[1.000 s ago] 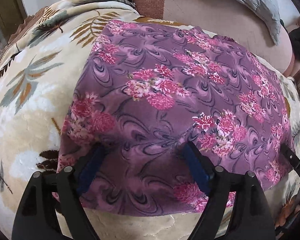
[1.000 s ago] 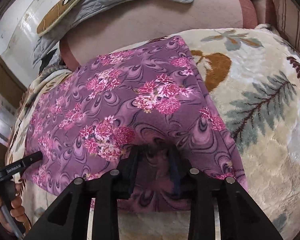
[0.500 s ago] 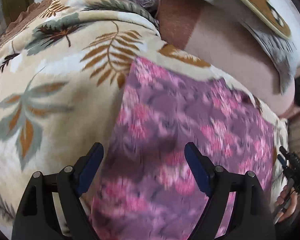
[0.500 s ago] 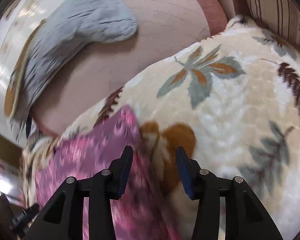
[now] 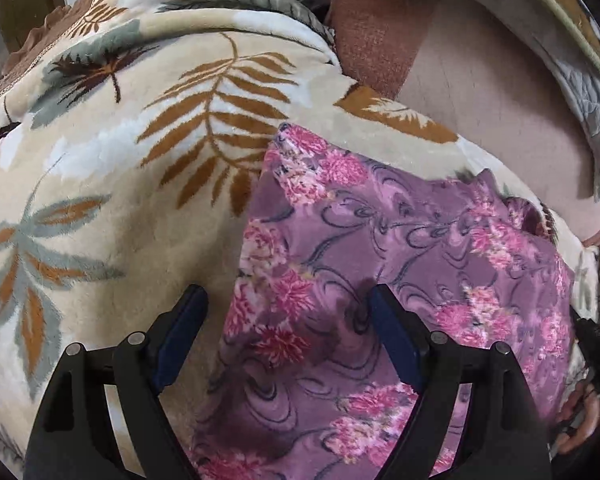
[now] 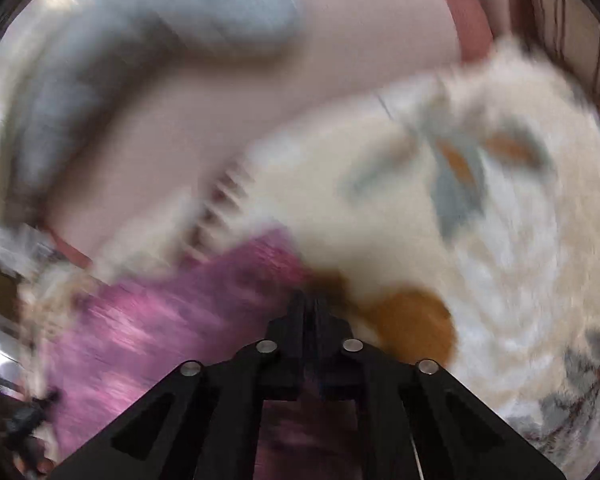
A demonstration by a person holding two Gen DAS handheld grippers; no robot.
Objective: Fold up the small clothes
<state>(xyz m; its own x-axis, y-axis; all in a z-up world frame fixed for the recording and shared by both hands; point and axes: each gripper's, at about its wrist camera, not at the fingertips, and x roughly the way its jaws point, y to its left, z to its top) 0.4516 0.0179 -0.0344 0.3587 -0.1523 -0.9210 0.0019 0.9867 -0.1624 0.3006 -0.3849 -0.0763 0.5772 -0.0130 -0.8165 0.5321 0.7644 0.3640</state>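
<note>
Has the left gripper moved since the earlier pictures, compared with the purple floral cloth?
Yes. The left gripper, jaws wide open, has shifted left: it was over the purple floral cloth and now straddles its left edge, above the leaf blanket.

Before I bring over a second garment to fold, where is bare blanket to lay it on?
Bare patch: the leaf-print blanket left of the purple floral garment, reaching up to the brown cushion. The right wrist view, though blurred, shows another beyond the garment's right edge. It is crowded near the pink bolster, under the grey quilt.
</note>
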